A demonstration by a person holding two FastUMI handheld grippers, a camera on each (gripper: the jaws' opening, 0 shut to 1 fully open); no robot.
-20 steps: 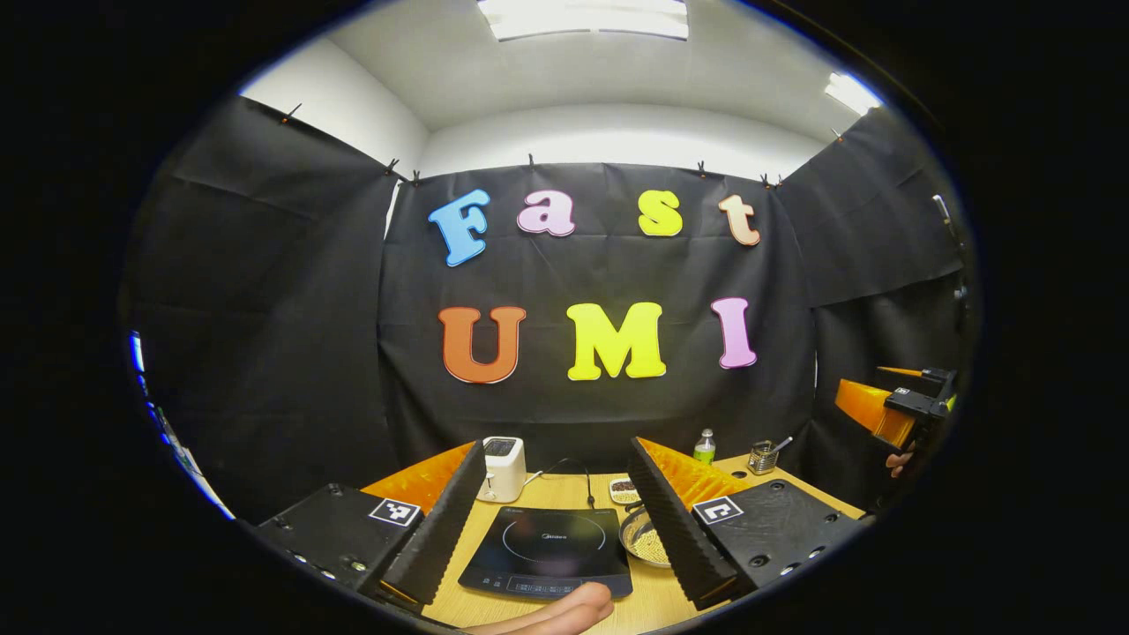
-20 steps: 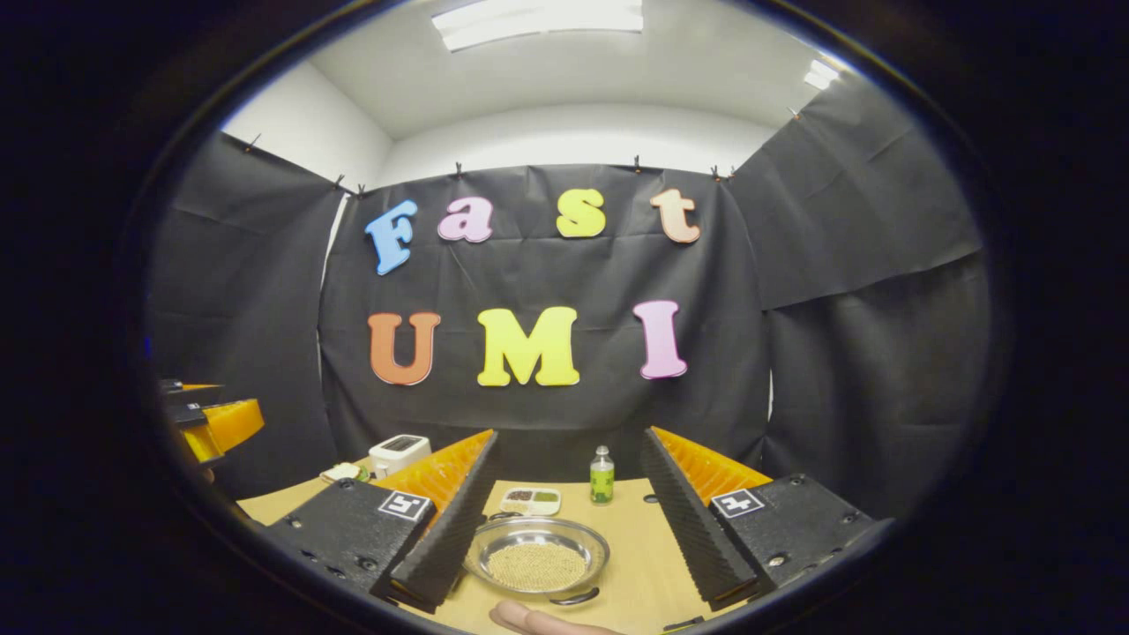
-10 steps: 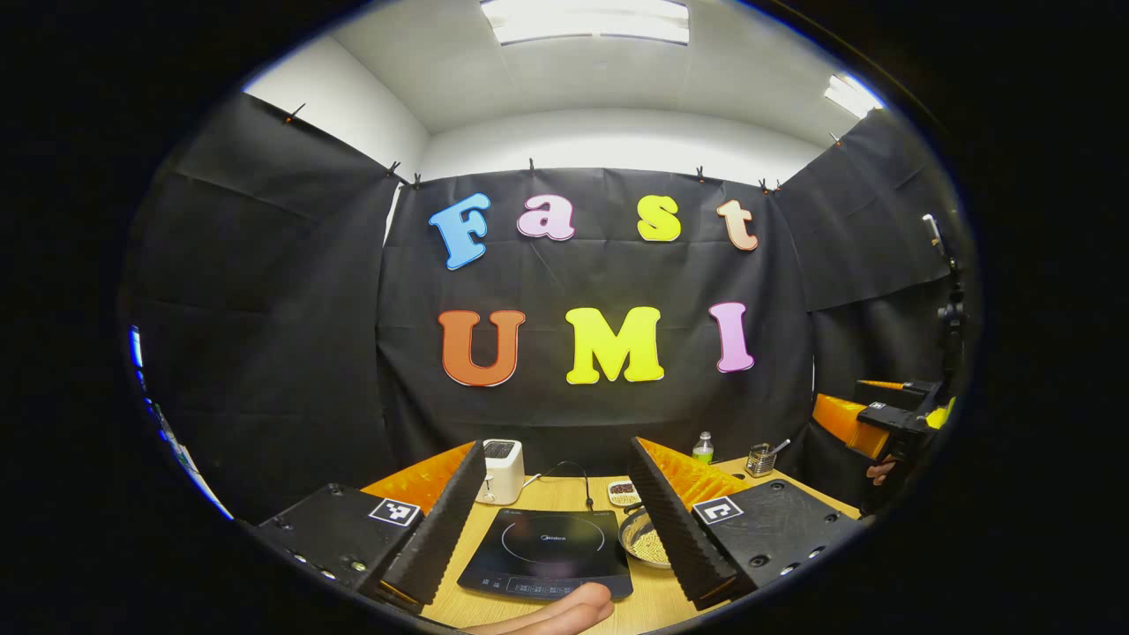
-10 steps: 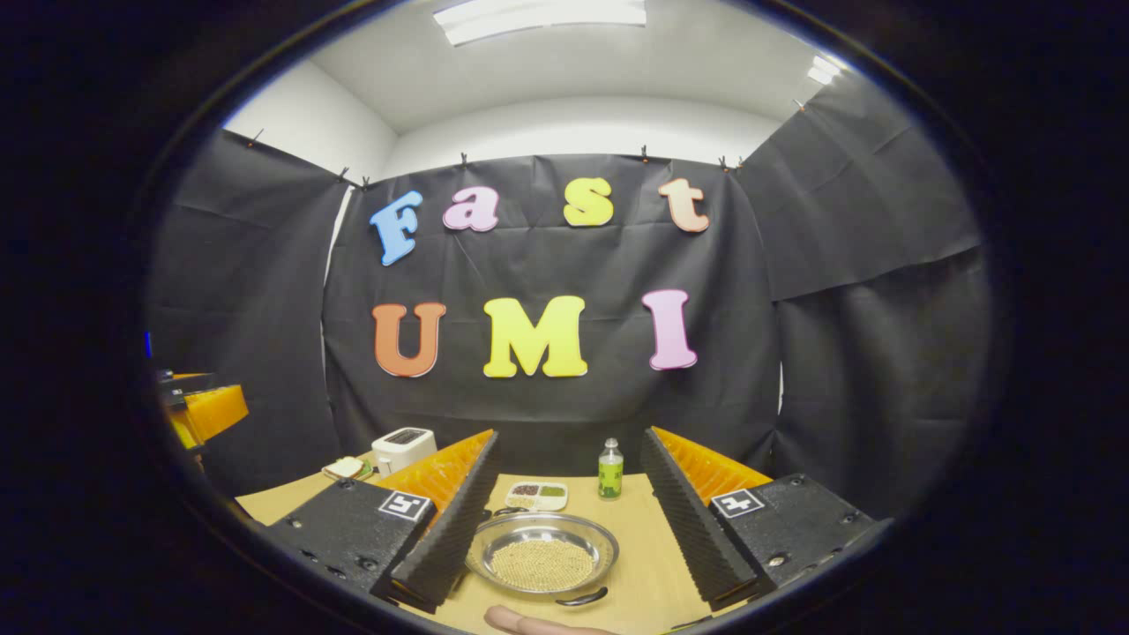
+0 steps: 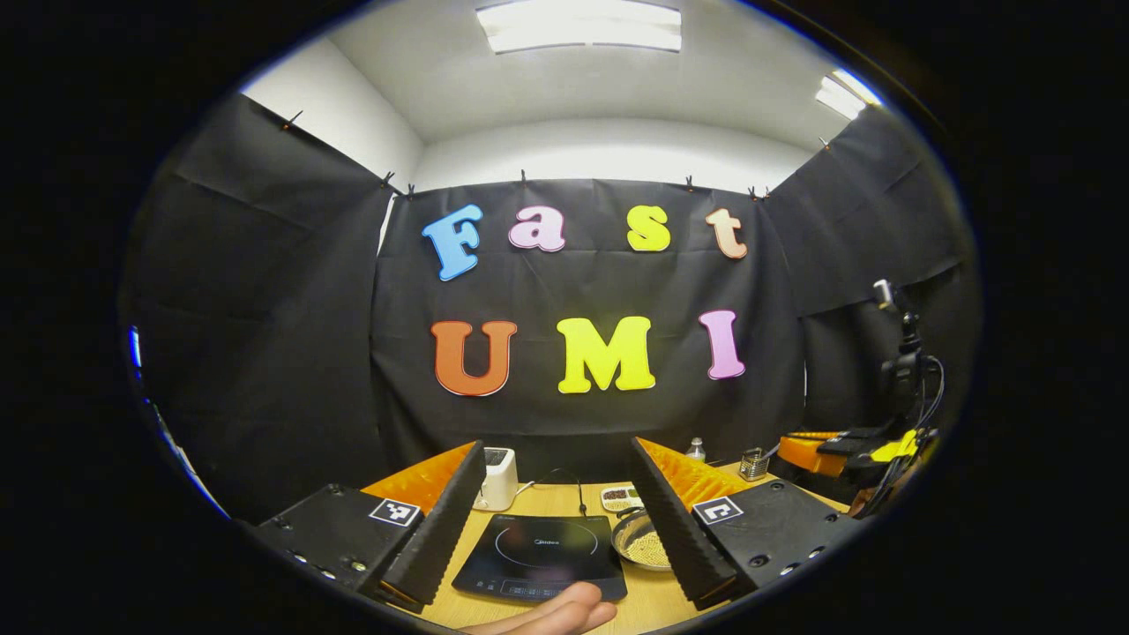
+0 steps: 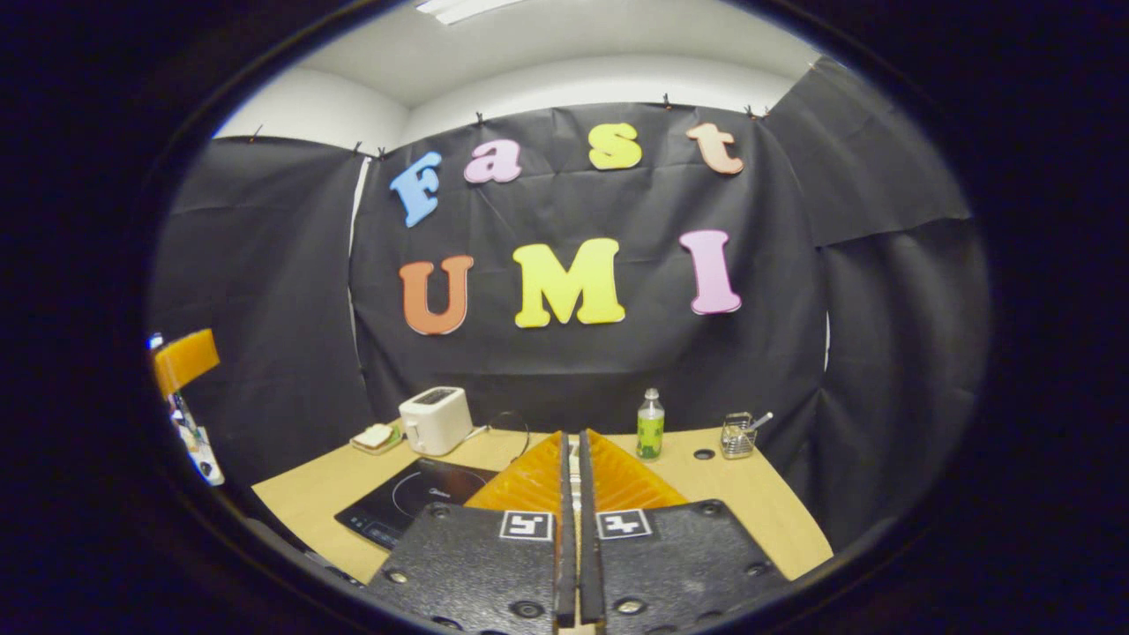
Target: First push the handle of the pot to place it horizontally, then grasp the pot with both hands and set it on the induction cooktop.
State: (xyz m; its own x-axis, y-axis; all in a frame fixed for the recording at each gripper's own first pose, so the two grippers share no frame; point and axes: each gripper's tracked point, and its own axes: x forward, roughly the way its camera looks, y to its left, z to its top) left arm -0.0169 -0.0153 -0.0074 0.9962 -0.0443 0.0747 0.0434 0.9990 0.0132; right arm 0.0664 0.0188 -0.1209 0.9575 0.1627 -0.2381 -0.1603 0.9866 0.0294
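Two grippers work above a wooden counter [image 6: 758, 503] in a black-draped booth. In the left gripper view, the left gripper [image 5: 551, 520] hangs with its fingers spread wide apart, gripping nothing, and the black induction cooktop [image 5: 542, 556] lies on the counter between them. The pot [image 5: 642, 545], a shallow metal pan filled with small pale grains, sits on the counter touching or just beside the cooktop's right edge, partly hidden behind the left gripper's right finger [image 5: 675, 520]; its handle cannot be made out. A fingertip of the person's hand [image 5: 547, 617] shows at the bottom edge, in front of the cooktop.

In the right gripper view, the right gripper [image 6: 573, 459] has its fingers pressed together with nothing between them, pointing toward the back of the counter. The cooktop lies low and to its left. The right gripper also shows at the right edge of the left gripper view, well apart from the pot.

Farther back stand a white toaster [image 6: 434, 420], a small green-labelled bottle [image 6: 650, 427], a wire holder [image 6: 736, 436] and a small divided dish [image 5: 617, 496] of dark and pale bits.
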